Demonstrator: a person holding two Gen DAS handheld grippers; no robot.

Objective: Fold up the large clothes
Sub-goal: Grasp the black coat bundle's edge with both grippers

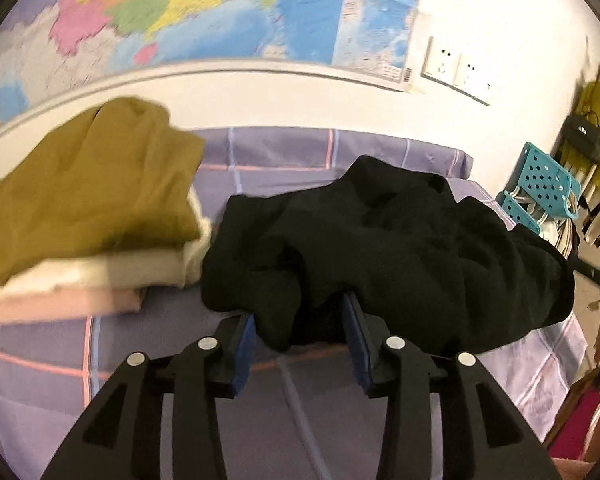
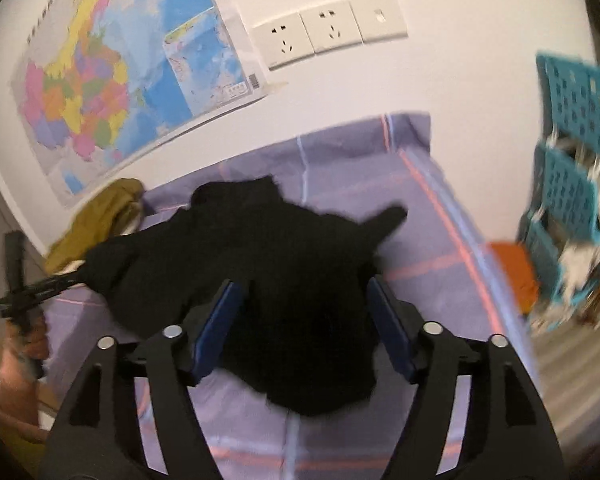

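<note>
A crumpled black garment (image 1: pixel 400 240) lies in a heap on the bed's purple plaid sheet (image 1: pixel 280 152). My left gripper (image 1: pixel 299 308) stands at its near edge, jaws apart, with a loose fold of the black cloth hanging between the blue pads (image 1: pixel 244 344). In the right wrist view the same black garment (image 2: pixel 280 260) spreads over the sheet (image 2: pixel 428 240). My right gripper (image 2: pixel 304 284) is wide open above it, its pads clear of the cloth on both sides. The left gripper (image 2: pixel 32 288), held by a hand, shows at the garment's left end.
A stack of folded clothes (image 1: pixel 88 192), olive on top of cream and pink, sits left of the black heap. A map and wall sockets (image 2: pixel 328 28) are on the wall behind the bed. Teal perforated baskets (image 2: pixel 572 184) stand off the bed's right side.
</note>
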